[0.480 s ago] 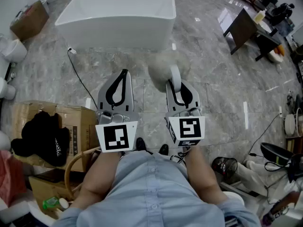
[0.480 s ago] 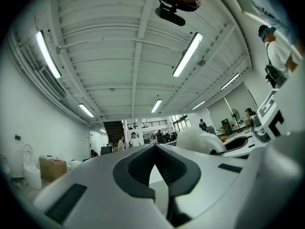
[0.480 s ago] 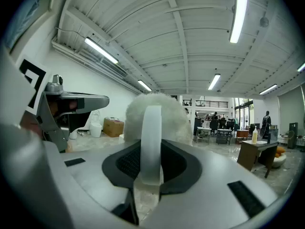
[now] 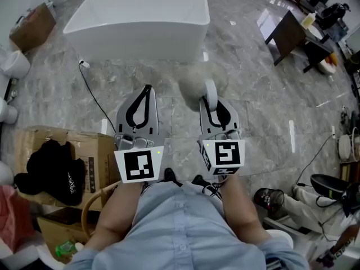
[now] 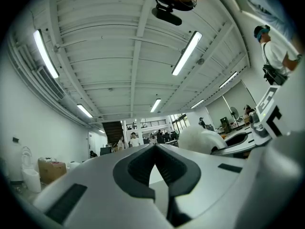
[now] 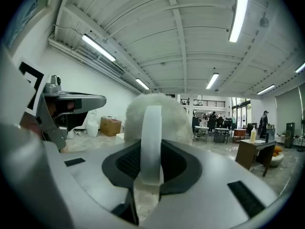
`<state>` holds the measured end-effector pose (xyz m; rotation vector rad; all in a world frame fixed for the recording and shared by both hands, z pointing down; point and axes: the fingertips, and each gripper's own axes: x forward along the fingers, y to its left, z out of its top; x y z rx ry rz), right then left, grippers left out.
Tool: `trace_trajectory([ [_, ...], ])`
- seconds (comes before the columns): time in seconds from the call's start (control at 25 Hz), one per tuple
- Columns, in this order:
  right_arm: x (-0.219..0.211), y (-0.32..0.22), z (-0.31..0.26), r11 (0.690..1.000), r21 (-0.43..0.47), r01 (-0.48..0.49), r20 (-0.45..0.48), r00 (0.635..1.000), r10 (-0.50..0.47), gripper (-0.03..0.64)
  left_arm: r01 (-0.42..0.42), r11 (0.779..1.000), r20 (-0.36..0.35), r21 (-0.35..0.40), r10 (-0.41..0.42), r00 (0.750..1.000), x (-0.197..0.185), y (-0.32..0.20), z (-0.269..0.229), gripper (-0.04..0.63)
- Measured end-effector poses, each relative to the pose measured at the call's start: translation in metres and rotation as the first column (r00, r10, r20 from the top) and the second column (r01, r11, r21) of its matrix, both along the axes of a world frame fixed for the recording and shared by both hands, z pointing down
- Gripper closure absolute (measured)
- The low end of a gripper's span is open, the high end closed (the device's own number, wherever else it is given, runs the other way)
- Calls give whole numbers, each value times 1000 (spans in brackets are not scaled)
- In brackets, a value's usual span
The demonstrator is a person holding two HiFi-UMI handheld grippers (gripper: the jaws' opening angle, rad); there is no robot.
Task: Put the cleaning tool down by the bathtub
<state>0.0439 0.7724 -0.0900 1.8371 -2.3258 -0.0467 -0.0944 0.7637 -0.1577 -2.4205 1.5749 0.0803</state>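
Note:
The cleaning tool (image 4: 194, 80) is a fluffy white duster head on a pale plastic handle (image 6: 151, 142). My right gripper (image 4: 210, 101) is shut on that handle, and the fluffy head (image 6: 155, 118) sticks out past the jaw tips. It hangs above the grey marble floor, short of the white bathtub (image 4: 140, 21) at the top of the head view. My left gripper (image 4: 147, 90) is beside it on the left, shut with nothing between its jaws (image 5: 155, 149). Both grippers point up and forward toward the tub.
A black cable (image 4: 93, 91) runs across the floor from the tub's left corner. A cardboard box (image 4: 84, 151) with a black cap (image 4: 50, 173) sits at my left. A dark table (image 4: 289, 35) stands at the upper right. White toilets (image 4: 14, 63) line the left edge.
The view has shifted slightly; both grippers hold nearly the same pose, and the duster stays in the right gripper.

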Motion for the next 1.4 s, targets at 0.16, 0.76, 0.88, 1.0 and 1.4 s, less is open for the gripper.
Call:
trace_trajectory([
  [0.16,2,-13,5,1000,-15,-24,-2,1000,24,522,0,1000,6,-19,0,1000,-9,-16,8,580],
  [0.76,45,-137,33,997,-55,-60,18,998,61,522,29,996,27,-83,-26,999,8,-135,43,580],
  [0.88,57,-179,38,997,-66,-48,23,999,50,522,43,994,38,-96,-39,998,19,-176,47,580],
  [1.0,70,-224,41,996,-79,-33,29,999,35,522,58,993,49,-107,-53,997,30,-220,49,580],
  [1.4,95,-350,27,998,-61,25,33,999,-23,522,102,992,54,-80,-98,994,57,-340,29,579],
])
